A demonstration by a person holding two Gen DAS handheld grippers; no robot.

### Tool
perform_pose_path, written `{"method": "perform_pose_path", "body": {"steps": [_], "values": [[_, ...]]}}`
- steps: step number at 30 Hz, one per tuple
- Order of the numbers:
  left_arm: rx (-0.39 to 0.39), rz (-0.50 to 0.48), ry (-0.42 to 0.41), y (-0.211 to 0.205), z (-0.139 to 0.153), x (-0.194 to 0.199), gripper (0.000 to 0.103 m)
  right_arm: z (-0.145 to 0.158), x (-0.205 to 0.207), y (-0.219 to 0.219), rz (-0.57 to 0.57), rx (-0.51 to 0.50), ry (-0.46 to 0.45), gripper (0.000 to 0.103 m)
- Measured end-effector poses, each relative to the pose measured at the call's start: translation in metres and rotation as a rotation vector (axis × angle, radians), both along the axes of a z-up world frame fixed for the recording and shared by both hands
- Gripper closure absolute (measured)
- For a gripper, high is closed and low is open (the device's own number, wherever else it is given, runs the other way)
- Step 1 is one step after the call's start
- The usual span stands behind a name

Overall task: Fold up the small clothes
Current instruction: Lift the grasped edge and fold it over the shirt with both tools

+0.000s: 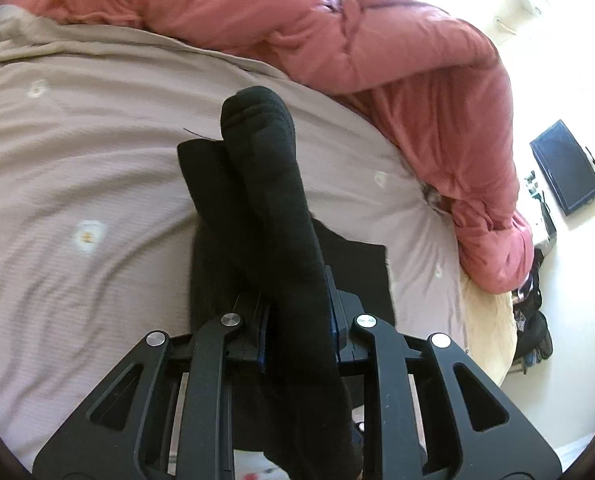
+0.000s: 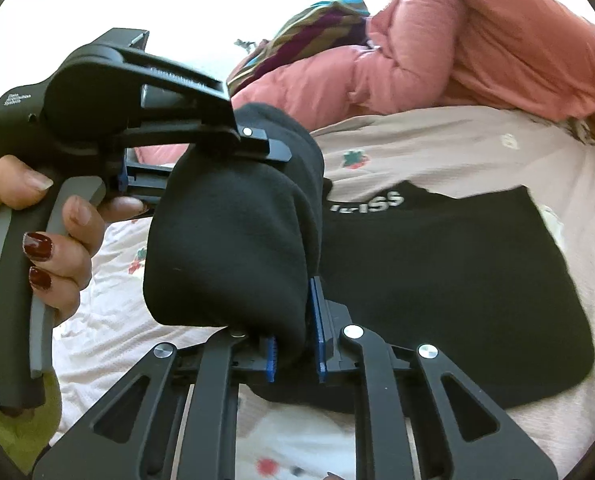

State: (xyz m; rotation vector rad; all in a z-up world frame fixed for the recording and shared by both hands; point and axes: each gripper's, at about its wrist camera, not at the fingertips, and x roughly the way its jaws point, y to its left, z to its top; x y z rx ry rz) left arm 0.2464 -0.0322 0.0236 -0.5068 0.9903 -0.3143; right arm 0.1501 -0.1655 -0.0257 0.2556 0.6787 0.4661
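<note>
— Both grippers are clamped on that soft black knit garment (image 2: 233,248), lifted above the beige flowered bedsheet (image 1: 77,160). The left gripper (image 1: 297,312) pinches one end, the right gripper (image 2: 293,344) the other.

— I'd keep the edges level and lower it squarely onto the flat black piece with white lettering (image 2: 437,272), so the fold lands neat.

— What kind of garment is it, though? Bunched like that, I can't tell. The lettering is half covered, and the pink quilted duvet (image 1: 377,40) hides the far side of the bed.

Black gripper (image 2: 295,354), blue-ribbed pads, silver screws; hand (image 2: 57,236) with dark-red nail polish; yellow-green sleeve (image 2: 13,428).
</note>
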Motion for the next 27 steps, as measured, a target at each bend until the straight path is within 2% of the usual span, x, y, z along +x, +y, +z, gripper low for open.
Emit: {"method": "perform_pose_path", "body": {"steps": [7,18,20,21,23,24,27], "values": [[0.032,-0.057,0.007,-0.058,-0.011,0.001,0.09,-0.015,-0.006,-0.042,-0.047,0.027,0.048,0.094],[0.105,-0.107,0.033,-0.105,-0.034,0.009,0.088,-0.037,-0.004,-0.075,-0.097,0.06,0.115,0.094],[0.071,-0.105,0.035,-0.107,-0.04,0.01,0.081,-0.041,-0.004,-0.078,-0.108,0.062,0.128,0.093],[0.003,-0.112,0.041,-0.108,-0.043,0.011,0.073,-0.043,-0.004,-0.08,-0.116,0.062,0.138,0.093],[-0.123,-0.122,0.033,-0.102,-0.045,0.007,0.064,-0.047,-0.005,-0.087,-0.138,0.062,0.148,0.092],[-0.157,-0.116,0.023,-0.096,-0.043,0.004,0.064,-0.047,-0.004,-0.09,-0.147,0.06,0.15,0.092],[-0.12,-0.077,-0.001,-0.076,-0.041,-0.004,0.064,-0.054,-0.007,-0.106,-0.176,0.094,0.187,0.09]]}}
